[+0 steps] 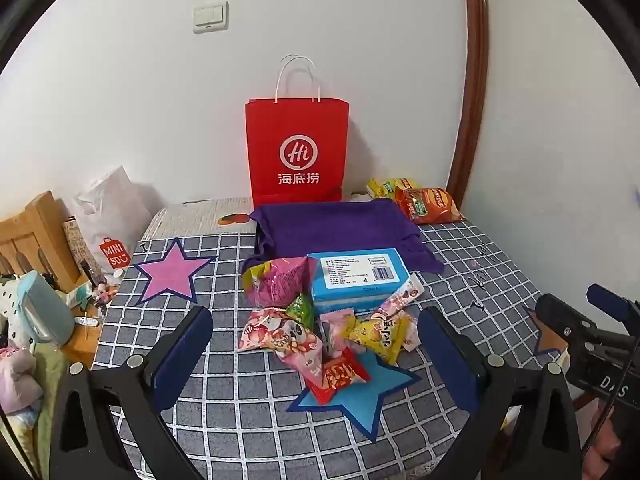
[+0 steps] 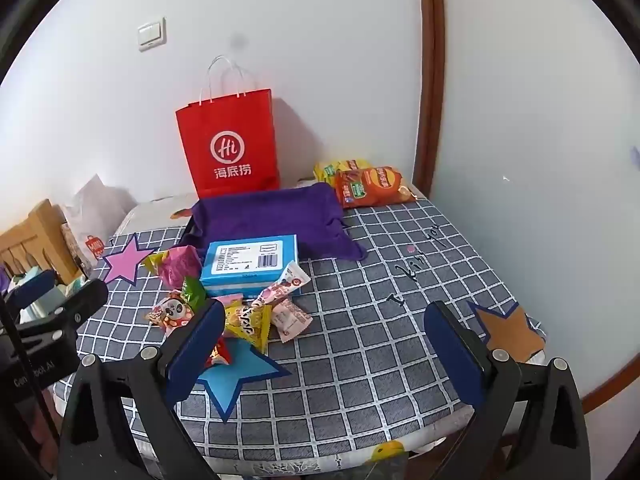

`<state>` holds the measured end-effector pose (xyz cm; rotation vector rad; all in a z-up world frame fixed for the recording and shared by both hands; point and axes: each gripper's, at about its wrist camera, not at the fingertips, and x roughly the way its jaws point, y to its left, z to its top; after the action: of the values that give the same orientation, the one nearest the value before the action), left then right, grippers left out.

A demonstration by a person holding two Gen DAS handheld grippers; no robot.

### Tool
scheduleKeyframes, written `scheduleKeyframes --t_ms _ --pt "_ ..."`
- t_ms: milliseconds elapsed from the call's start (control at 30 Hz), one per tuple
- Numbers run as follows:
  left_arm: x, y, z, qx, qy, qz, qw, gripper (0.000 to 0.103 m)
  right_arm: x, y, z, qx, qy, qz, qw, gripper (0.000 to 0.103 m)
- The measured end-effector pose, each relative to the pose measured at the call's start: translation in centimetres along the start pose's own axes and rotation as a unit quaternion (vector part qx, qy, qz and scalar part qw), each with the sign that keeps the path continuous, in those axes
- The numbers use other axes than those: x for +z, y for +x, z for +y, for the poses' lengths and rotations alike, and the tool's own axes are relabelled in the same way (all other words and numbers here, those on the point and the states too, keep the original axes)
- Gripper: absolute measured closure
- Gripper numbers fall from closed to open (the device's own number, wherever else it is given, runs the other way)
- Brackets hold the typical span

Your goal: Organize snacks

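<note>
Both hand-held grippers, left [image 1: 316,354] and right [image 2: 324,344], hover with jaws wide apart and empty above the surface [image 2: 380,320]; snack packets [image 1: 320,320] lie heaped mid-surface, apparently unsorted, so a first pick seems next.

White plastered walls [image 1: 360,20] meeting in a corner, trimmed there by a dark brown wooden moulding [image 1: 476,80] running upward. Pale light switch [image 1: 211,16] mounted high on the back wall. Bench [image 2: 380,340] draped in grey cloth gridded with white lines, pushed up against both walls. Light wooden furniture with panelled front [image 1: 32,236] off to the left, cluttered with small items and a white plastic bag [image 1: 112,208] just beside it. Even, soft indoor lighting, faint shadows on the wall
</note>
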<state>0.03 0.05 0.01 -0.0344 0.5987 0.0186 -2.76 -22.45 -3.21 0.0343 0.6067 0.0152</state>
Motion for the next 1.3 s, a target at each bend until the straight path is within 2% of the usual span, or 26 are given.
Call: scheduleKeyframes --t_ms 300,400,567,633,1300 --pt "-0.6 -0.2 -1.3 0.001 0.002 0.006 1.0000 0.001 -0.1 -0.1 -0.2 0.008 0.002 0.011 1.000 0.004" --pt "-0.5 -0.3 -0.8 -0.010 0.005 0.012 0.9999 0.001 0.7 -0.8 -0.6 -0.003 0.008 0.008 1.000 0.004" --pt "-0.2 -0.6 -0.7 -0.004 0.006 0.009 0.9999 0.001 1.3 -1.4 -1.0 0.000 0.009 0.007 1.000 0.004" --pt "-0.1 -0.6 -0.6 -0.005 0.005 0.009 0.9999 0.001 0.1 -0.5 -0.4 -0.004 0.008 0.005 1.000 0.004" --pt "0.0 -0.8 -0.5 -0.006 0.004 0.010 0.9999 0.001 0.1 -0.7 -0.4 -0.012 0.006 -0.003 1.000 0.004"
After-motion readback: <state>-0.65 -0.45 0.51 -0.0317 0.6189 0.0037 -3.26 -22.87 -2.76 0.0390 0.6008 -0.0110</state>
